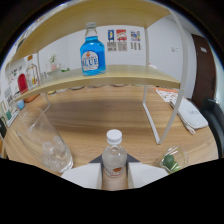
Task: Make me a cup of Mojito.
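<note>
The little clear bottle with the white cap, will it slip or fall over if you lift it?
The clear bottle is tall and narrow, so it would probably tip easily if nudged. Its smooth sides may be slippery. The gripper has it between its fingers, seemingly pressing both sides, which should steady it.

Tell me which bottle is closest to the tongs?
The small clear plastic bottle with the white cap, standing right between the tongs. The other one, the blue-liquid bottle labelled BLUE, sits far beyond on the pale wooden shelf.
</note>
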Demonstrator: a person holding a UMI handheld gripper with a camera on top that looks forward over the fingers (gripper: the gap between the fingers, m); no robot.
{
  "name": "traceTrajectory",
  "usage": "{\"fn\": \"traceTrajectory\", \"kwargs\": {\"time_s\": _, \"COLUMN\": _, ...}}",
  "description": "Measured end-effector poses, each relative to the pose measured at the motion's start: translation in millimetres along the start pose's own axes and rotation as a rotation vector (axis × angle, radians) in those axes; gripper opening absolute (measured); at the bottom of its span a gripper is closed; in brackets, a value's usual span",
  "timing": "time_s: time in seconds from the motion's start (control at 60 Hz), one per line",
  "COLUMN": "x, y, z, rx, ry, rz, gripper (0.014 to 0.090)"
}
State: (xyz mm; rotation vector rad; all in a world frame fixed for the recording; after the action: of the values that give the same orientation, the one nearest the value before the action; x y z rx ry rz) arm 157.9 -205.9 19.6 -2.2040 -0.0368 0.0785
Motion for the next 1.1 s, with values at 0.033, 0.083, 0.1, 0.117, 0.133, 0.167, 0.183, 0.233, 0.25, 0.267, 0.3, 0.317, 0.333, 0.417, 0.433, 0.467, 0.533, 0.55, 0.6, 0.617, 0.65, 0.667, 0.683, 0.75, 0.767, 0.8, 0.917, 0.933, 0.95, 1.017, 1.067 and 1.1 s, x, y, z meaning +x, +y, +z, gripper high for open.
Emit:
{"fn": "traceTrajectory", "kwargs": {"time_s": 0.033, "x": 0.9, "y": 4.2, "z": 2.1, "rx": -0.009, "ry": 0.004, "rz": -0.004, "gripper": 0.0344}}
{"fn": "traceTrajectory", "kwargs": {"time_s": 0.083, "x": 0.6, "y": 4.6, "z": 2.6, "rx": -0.002, "ry": 0.003, "rz": -0.006, "gripper": 0.0347}}
{"fn": "traceTrajectory", "kwargs": {"time_s": 0.1, "x": 0.3, "y": 5.3, "z": 2.5, "rx": -0.002, "ry": 0.002, "rz": -0.007, "gripper": 0.0346}}
{"fn": "traceTrajectory", "kwargs": {"time_s": 0.117, "x": 0.1, "y": 5.5, "z": 2.3, "rx": 0.0, "ry": 0.002, "rz": -0.009, "gripper": 0.0348}}
{"fn": "traceTrajectory", "kwargs": {"time_s": 0.133, "x": 0.3, "y": 5.8, "z": 1.9, "rx": 0.001, "ry": 0.003, "rz": -0.011, "gripper": 0.035}}
{"fn": "traceTrajectory", "kwargs": {"time_s": 0.167, "x": 0.7, "y": 6.5, "z": 1.2, "rx": -0.001, "ry": 0.006, "rz": -0.017, "gripper": 0.0351}}
{"fn": "traceTrajectory", "kwargs": {"time_s": 0.183, "x": 0.5, "y": 6.8, "z": 0.8, "rx": 0.0, "ry": 0.007, "rz": -0.019, "gripper": 0.0353}}
{"fn": "traceTrajectory", "kwargs": {"time_s": 0.233, "x": 0.0, "y": 8.1, "z": -0.5, "rx": -0.001, "ry": 0.008, "rz": -0.021, "gripper": 0.0358}}
{"fn": "traceTrajectory", "kwargs": {"time_s": 0.25, "x": 0.0, "y": 8.9, "z": -0.7, "rx": -0.002, "ry": 0.009, "rz": -0.02, "gripper": 0.0359}}
{"fn": "traceTrajectory", "kwargs": {"time_s": 0.267, "x": 0.4, "y": 9.9, "z": -1.0, "rx": -0.006, "ry": 0.01, "rz": -0.02, "gripper": 0.0358}}
{"fn": "traceTrajectory", "kwargs": {"time_s": 0.3, "x": 1.0, "y": 11.6, "z": -1.4, "rx": -0.015, "ry": 0.014, "rz": -0.019, "gripper": 0.0363}}
{"fn": "traceTrajectory", "kwargs": {"time_s": 0.317, "x": 2.1, "y": 12.7, "z": -1.8, "rx": -0.017, "ry": 0.017, "rz": -0.019, "gripper": 0.0368}}
{"fn": "traceTrajectory", "kwargs": {"time_s": 0.333, "x": 2.7, "y": 12.6, "z": -2.5, "rx": -0.019, "ry": 0.022, "rz": -0.02, "gripper": 0.0381}}
{"fn": "traceTrajectory", "kwargs": {"time_s": 0.417, "x": 7.9, "y": 13.1, "z": -9.5, "rx": -0.02, "ry": 0.052, "rz": -0.026, "gripper": 0.0464}}
{"fn": "traceTrajectory", "kwargs": {"time_s": 0.433, "x": 8.3, "y": 12.6, "z": -11.7, "rx": -0.02, "ry": 0.056, "rz": -0.024, "gripper": 0.0483}}
{"fn": "traceTrajectory", "kwargs": {"time_s": 0.467, "x": 8.5, "y": 11.7, "z": -17.1, "rx": -0.019, "ry": 0.06, "rz": -0.018, "gripper": 0.0574}}
{"fn": "traceTrajectory", "kwargs": {"time_s": 0.533, "x": 7.6, "y": 6.1, "z": -31.9, "rx": -0.008, "ry": 0.07, "rz": -0.016, "gripper": 0.0773}}
{"fn": "traceTrajectory", "kwargs": {"time_s": 0.55, "x": 7.2, "y": 3.6, "z": -36.3, "rx": -0.001, "ry": 0.073, "rz": -0.016, "gripper": 0.0795}}
{"fn": "traceTrajectory", "kwargs": {"time_s": 0.6, "x": 4.6, "y": -6.5, "z": -51.0, "rx": 0.029, "ry": 0.084, "rz": -0.012, "gripper": 0.0818}}
{"fn": "traceTrajectory", "kwargs": {"time_s": 0.617, "x": 2.8, "y": -10.3, "z": -56.5, "rx": 0.04, "ry": 0.086, "rz": -0.009, "gripper": 0.0824}}
{"fn": "traceTrajectory", "kwargs": {"time_s": 0.65, "x": -2.2, "y": -17.6, "z": -67.8, "rx": 0.061, "ry": 0.085, "rz": -0.004, "gripper": 0.0839}}
{"fn": "traceTrajectory", "kwargs": {"time_s": 0.667, "x": -5.3, "y": -21.3, "z": -73.7, "rx": 0.071, "ry": 0.082, "rz": -0.002, "gripper": 0.0852}}
{"fn": "traceTrajectory", "kwargs": {"time_s": 0.683, "x": -9.3, "y": -25.7, "z": -80.5, "rx": 0.08, "ry": 0.08, "rz": 0.001, "gripper": 0.0862}}
{"fn": "traceTrajectory", "kwargs": {"time_s": 0.75, "x": -25.7, "y": -37.3, "z": -103.9, "rx": 0.122, "ry": 0.068, "rz": 0.014, "gripper": 0.0863}}
{"fn": "traceTrajectory", "kwargs": {"time_s": 0.767, "x": -30.3, "y": -39.6, "z": -108.7, "rx": 0.13, "ry": 0.064, "rz": 0.015, "gripper": 0.086}}
{"fn": "traceTrajectory", "kwargs": {"time_s": 0.8, "x": -39.4, "y": -42.4, "z": -118.8, "rx": 0.142, "ry": 0.06, "rz": 0.017, "gripper": 0.0856}}
{"fn": "traceTrajectory", "kwargs": {"time_s": 0.917, "x": -73.4, "y": -37.1, "z": -142.9, "rx": 0.149, "ry": 0.049, "rz": 0.014, "gripper": 0.0855}}
{"fn": "traceTrajectory", "kwargs": {"time_s": 0.933, "x": -78.2, "y": -34.4, "z": -144.9, "rx": 0.145, "ry": 0.047, "rz": 0.014, "gripper": 0.0854}}
{"fn": "traceTrajectory", "kwargs": {"time_s": 0.95, "x": -83.2, "y": -31.4, "z": -146.9, "rx": 0.141, "ry": 0.046, "rz": 0.013, "gripper": 0.0854}}
{"fn": "traceTrajectory", "kwargs": {"time_s": 1.017, "x": -102.1, "y": -18.0, "z": -151.3, "rx": 0.12, "ry": 0.039, "rz": 0.004, "gripper": 0.0852}}
{"fn": "traceTrajectory", "kwargs": {"time_s": 1.067, "x": -115.2, "y": -8.8, "z": -152.8, "rx": 0.106, "ry": 0.037, "rz": -0.003, "gripper": 0.085}}
{"fn": "traceTrajectory", "kwargs": {"time_s": 1.1, "x": -124.0, "y": -4.5, "z": -152.7, "rx": 0.095, "ry": 0.035, "rz": -0.006, "gripper": 0.0852}}
